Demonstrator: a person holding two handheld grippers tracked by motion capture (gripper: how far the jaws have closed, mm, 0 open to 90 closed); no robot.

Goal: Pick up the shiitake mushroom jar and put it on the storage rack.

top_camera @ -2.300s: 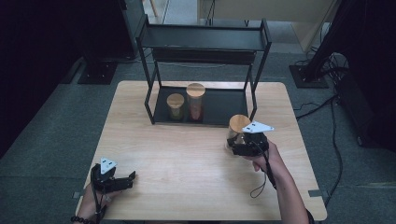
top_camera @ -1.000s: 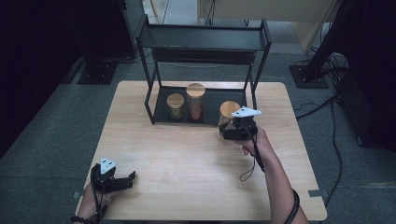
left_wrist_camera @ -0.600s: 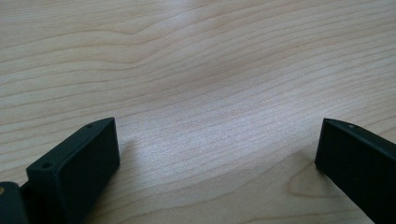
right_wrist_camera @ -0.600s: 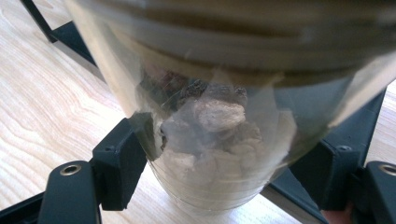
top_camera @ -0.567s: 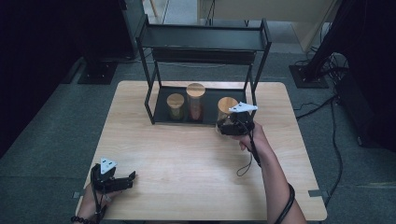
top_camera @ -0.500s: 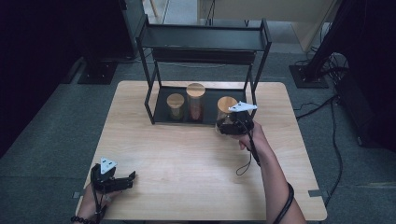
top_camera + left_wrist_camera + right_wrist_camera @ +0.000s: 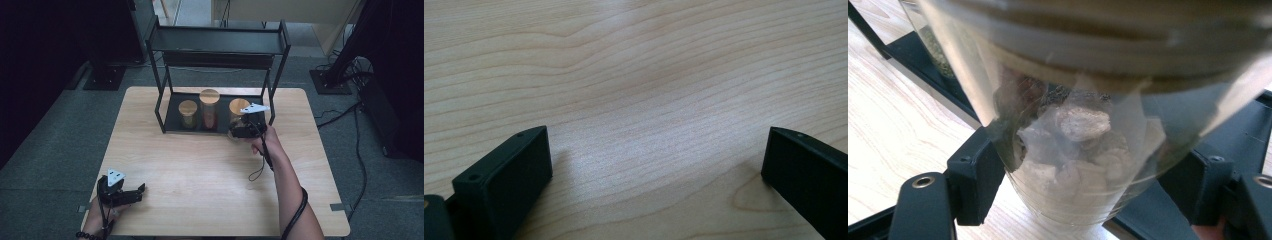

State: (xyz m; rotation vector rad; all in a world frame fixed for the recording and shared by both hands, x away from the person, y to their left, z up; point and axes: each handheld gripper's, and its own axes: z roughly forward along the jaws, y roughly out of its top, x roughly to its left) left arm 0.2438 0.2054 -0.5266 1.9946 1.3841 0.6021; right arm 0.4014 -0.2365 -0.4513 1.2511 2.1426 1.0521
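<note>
Right hand-held gripper (image 7: 239, 131) clamping jar (image 7: 238, 111), now reaching onto rack (image 7: 172, 124); left hand-held gripper (image 7: 131, 192) resting wide open, unmoved

Jars: I count three (image 7: 188, 113) (image 7: 209, 108) (image 7: 238, 110) — all wooden-lidded
Racks: one (image 7: 218, 50) — black, two-tiered
Tables: one (image 7: 200, 165)
Grippers: two under my hands, left (image 7: 134, 192), right (image 7: 239, 131)
</note>
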